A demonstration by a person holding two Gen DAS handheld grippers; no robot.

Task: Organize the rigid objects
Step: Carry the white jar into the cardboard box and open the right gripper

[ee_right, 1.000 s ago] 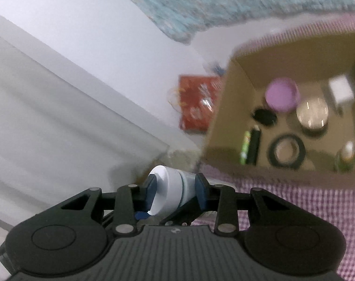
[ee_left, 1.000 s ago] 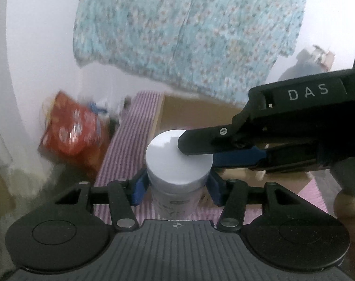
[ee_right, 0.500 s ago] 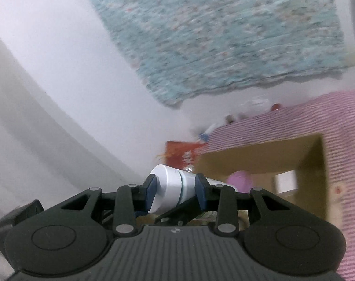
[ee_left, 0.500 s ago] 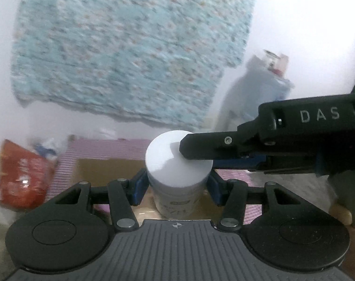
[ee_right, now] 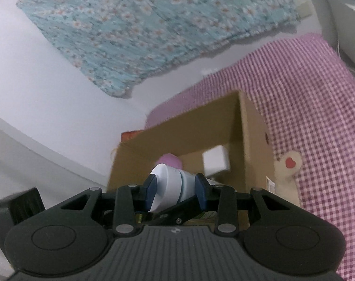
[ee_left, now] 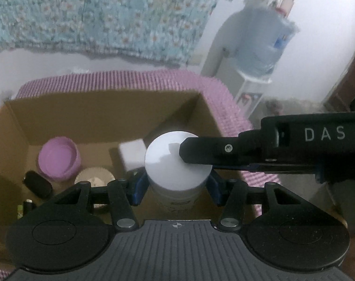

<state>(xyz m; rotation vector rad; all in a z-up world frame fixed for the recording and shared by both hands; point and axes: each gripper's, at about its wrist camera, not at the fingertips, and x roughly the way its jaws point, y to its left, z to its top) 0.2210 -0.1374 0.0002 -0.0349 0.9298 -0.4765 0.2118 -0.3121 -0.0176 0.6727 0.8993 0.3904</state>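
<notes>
We hold a white-lidded jar (ee_left: pixel 177 164) in our left gripper (ee_left: pixel 176 185), its blue pads pressed against the jar's sides below the lid, jaws about half apart. Our right gripper (ee_right: pixel 176 190) clamps the lid from the side, one finger lying across its top. Ahead and below both grippers sits the open cardboard box (ee_left: pixel 102 117) on the pink checked cloth (ee_right: pixel 317 107), holding a purple lid (ee_left: pixel 59 158), a white cube (ee_left: pixel 133 154) and what may be a small dark case (ee_left: pixel 38 183).
</notes>
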